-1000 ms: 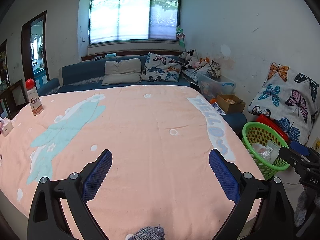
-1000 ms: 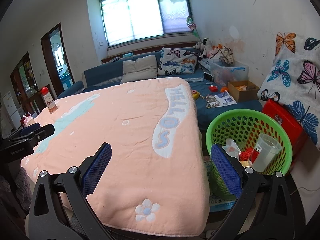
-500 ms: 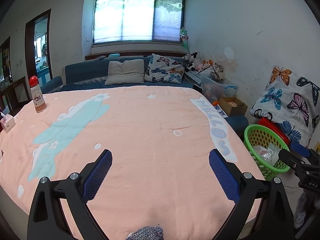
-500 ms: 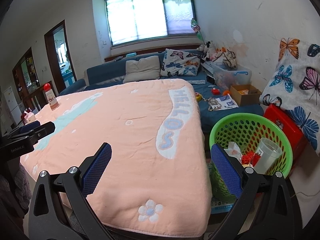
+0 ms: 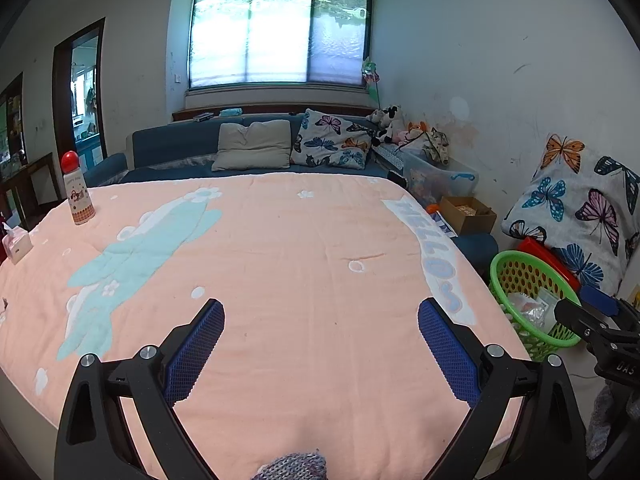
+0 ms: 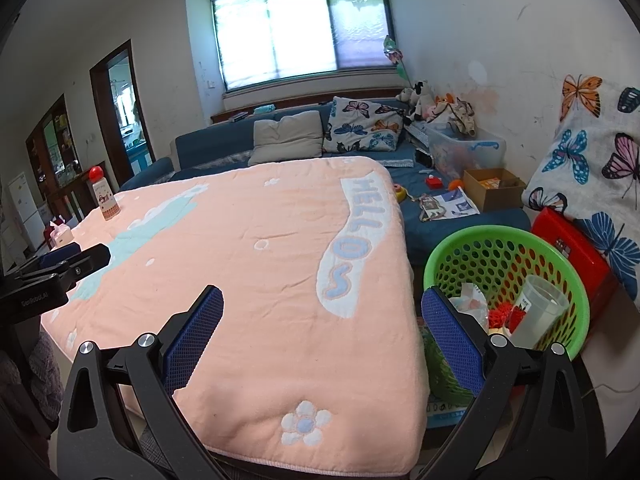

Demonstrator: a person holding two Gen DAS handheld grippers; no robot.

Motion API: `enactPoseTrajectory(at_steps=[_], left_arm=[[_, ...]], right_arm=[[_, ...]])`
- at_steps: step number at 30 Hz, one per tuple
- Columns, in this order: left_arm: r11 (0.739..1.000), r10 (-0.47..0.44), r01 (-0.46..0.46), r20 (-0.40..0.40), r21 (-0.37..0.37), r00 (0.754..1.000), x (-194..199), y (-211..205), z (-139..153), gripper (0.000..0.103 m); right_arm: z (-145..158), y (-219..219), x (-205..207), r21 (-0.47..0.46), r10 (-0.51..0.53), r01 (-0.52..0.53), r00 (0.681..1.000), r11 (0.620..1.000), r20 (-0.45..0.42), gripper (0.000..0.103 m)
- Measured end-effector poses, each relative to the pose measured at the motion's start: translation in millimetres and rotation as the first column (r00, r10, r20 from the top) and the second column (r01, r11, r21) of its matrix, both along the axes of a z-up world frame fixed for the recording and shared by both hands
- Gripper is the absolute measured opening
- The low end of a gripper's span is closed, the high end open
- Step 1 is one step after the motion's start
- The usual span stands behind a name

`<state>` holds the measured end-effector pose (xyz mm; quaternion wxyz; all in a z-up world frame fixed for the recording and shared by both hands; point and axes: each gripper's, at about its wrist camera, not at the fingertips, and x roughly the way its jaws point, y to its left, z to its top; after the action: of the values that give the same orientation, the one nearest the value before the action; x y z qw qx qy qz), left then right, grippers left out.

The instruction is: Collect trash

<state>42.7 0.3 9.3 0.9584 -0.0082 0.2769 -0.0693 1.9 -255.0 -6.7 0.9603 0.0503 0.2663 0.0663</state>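
The trash sits gathered in a round green perforated plastic basket (image 6: pixel 505 276) on the floor, just beside the right edge of the surface. Inside lie a clear plastic cup (image 6: pixel 538 314), tilted against the rim, a crumpled white wrapper (image 6: pixel 472 300) and a red fuzzy scrap (image 6: pixel 506 314). These pieces look light and easily crushed; the cup is probably best taken across its rim, the wrapper pinched at a fold. The peach fleece blanket (image 5: pixel 300 272) covering the surface shows no loose litter; a red-capped white bottle (image 5: pixel 77 190) and a small pink tissue pack (image 5: pixel 16 242) stand near its far left edge. The left gripper (image 5: pixel 319 330) hovers level over the blanket, fingers wide and holding nothing. The right gripper (image 6: pixel 322 324) hangs over the blanket's near right corner, fingers equally wide and empty, one finger (image 6: pixel 452 338) overlapping the basket in view.
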Motion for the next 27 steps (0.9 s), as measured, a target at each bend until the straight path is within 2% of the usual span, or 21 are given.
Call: enactPoseTrajectory(at_steps=[27], left_arm=[[1.0,0.002,-0.002,-0.007,-0.001,1.0,1.6,2.5,-3.5,0.094]], right_arm=[[-4.0,2.6,2.5,-0.002,0.005,-0.005,1.0,1.0,-0.009,0.098]])
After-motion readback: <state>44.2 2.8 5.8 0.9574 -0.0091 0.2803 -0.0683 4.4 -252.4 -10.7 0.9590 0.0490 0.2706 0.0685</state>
